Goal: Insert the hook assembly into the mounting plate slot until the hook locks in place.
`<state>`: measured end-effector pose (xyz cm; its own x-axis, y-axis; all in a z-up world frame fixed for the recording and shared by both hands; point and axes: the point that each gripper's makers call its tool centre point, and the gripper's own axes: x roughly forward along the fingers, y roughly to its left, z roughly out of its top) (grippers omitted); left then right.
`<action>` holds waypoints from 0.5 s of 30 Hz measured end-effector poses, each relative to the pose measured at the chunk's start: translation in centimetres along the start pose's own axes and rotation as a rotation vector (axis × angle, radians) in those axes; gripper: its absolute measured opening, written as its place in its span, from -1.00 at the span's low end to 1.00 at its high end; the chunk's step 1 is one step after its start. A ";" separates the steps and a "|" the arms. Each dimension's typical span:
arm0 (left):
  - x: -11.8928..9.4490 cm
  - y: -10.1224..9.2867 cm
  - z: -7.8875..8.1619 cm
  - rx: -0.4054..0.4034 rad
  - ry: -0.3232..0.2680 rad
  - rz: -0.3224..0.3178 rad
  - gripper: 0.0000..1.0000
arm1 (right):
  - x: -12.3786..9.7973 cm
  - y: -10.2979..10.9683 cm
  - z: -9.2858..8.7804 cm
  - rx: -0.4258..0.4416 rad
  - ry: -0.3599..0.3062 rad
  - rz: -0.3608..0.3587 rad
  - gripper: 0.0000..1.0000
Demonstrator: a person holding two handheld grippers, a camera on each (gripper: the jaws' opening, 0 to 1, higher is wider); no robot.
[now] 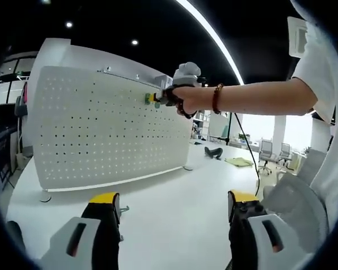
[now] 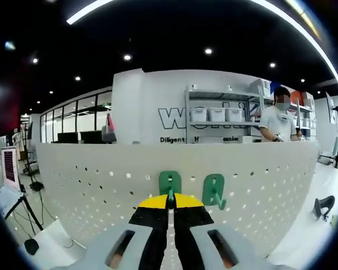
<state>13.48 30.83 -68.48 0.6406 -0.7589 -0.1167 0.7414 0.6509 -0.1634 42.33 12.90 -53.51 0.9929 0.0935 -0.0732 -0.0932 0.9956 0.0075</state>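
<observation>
Wall lettering behind the white pegboard (image 2: 101,180) is reading "Diligent". The right gripper (image 2: 170,203), jaws pinched together, is gripping a green hook (image 2: 169,184) against the board near its top edge, beside a second green hook (image 2: 214,190). The left gripper (image 1: 172,202) is hanging wide apart, holding nothing, above the white table (image 1: 174,191).

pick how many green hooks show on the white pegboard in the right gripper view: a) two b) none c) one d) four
a) two: one green hook sits right at the tip of the right gripper, whose jaws are closed together on it, and a second green hook hangs on the pegboard just beside it.
</observation>
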 end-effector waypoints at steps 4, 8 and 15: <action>0.0 0.0 0.0 0.002 0.002 0.001 0.61 | 0.0 0.2 -0.3 -0.003 -0.002 -0.004 -0.98; 0.0 0.1 -0.1 0.000 0.003 0.006 0.60 | -0.1 0.2 -0.3 -0.005 -0.004 -0.001 -0.97; 0.1 0.1 0.0 0.001 0.010 0.006 0.60 | -0.4 0.7 -0.5 -0.027 0.004 0.032 -0.94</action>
<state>13.56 30.83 -68.53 0.6428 -0.7553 -0.1276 0.7379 0.6553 -0.1616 41.88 13.51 -54.00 0.9891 0.1251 -0.0771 -0.1268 0.9918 -0.0175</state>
